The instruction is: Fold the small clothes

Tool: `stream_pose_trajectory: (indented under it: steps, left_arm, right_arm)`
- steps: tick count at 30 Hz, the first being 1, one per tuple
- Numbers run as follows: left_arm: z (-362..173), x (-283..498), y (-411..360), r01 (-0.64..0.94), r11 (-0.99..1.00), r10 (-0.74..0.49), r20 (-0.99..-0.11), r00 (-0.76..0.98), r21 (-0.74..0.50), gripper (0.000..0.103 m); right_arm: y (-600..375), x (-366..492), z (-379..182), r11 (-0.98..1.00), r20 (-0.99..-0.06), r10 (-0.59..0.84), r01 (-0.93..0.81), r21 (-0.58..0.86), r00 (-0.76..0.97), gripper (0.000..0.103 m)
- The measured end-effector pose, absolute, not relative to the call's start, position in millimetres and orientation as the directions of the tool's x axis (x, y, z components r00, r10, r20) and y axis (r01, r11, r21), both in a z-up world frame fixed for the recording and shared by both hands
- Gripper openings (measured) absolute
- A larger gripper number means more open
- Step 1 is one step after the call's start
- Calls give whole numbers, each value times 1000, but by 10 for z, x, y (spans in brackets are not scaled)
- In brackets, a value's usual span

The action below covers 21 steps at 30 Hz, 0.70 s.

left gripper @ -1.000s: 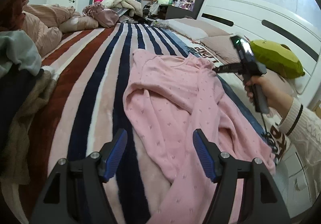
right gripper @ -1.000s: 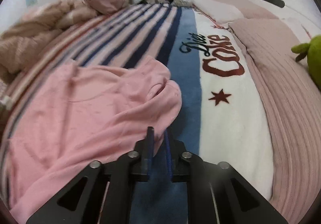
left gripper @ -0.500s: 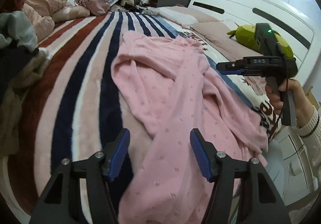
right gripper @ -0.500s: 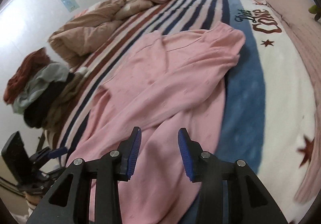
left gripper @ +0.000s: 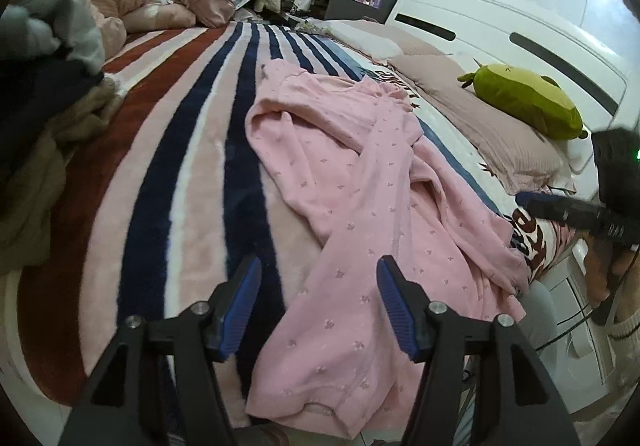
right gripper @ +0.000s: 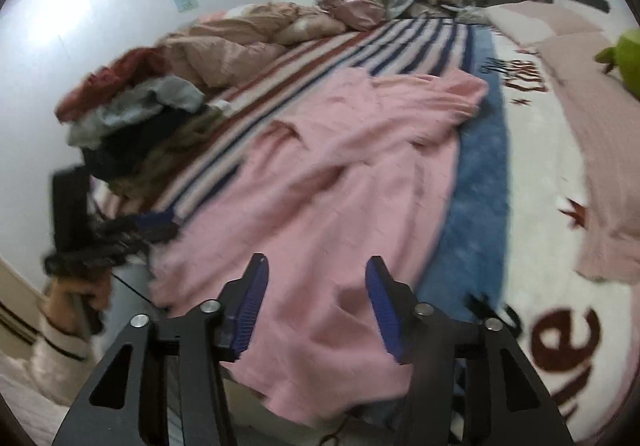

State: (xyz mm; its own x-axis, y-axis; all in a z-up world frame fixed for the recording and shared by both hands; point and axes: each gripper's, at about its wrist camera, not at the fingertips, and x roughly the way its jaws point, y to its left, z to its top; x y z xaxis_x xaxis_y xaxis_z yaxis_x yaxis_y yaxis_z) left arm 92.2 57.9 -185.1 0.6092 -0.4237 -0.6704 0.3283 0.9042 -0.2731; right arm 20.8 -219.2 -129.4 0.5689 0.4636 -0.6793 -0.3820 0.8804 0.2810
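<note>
A pink top with small printed motifs lies crumpled and spread lengthwise on the striped blanket; its near hem hangs over the bed's edge. My left gripper hovers over that near end, jaws opening, the cloth below them and not pinched. In the right wrist view the same pink top fills the middle. My right gripper hangs above its near part, jaws opening, nothing pressed between the blue pads. Each gripper shows in the other's view: the right one at the right edge, the left one at the left.
A heap of mixed clothes sits at the blanket's left side. A green plush toy rests on pink pillows against the white headboard. A bunched beige duvet lies at the far end.
My right gripper went from shut to open and swept back from the garment's far corner to its near end. My left gripper shifted closer to the near hem.
</note>
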Motion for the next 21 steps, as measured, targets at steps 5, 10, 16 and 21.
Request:
stream_pose_trajectory:
  steps: [5, 10, 16, 21]
  left_arm:
    - [-1909, 876, 638, 311, 909, -414, -684, 601, -277, 59]
    - [-1911, 846, 646, 301, 910, -413, -684, 601, -285, 59]
    - [-1935, 827, 583, 317, 901, -432, -691, 580, -297, 61]
    - [-2049, 833, 476, 335, 890, -450, -713, 538, -309, 68]
  right_arm:
    - [-2350, 125, -1630, 910, -751, 403, -318, 267, 523, 47]
    - [-2411, -13, -1841, 897, -759, 432, -314, 310, 486, 15]
    - [-2407, -231, -1809, 892, -753, 443, -320, 318, 487, 5]
    - [-2499, -192, -1827, 850, -694, 526, -284, 443, 491, 20]
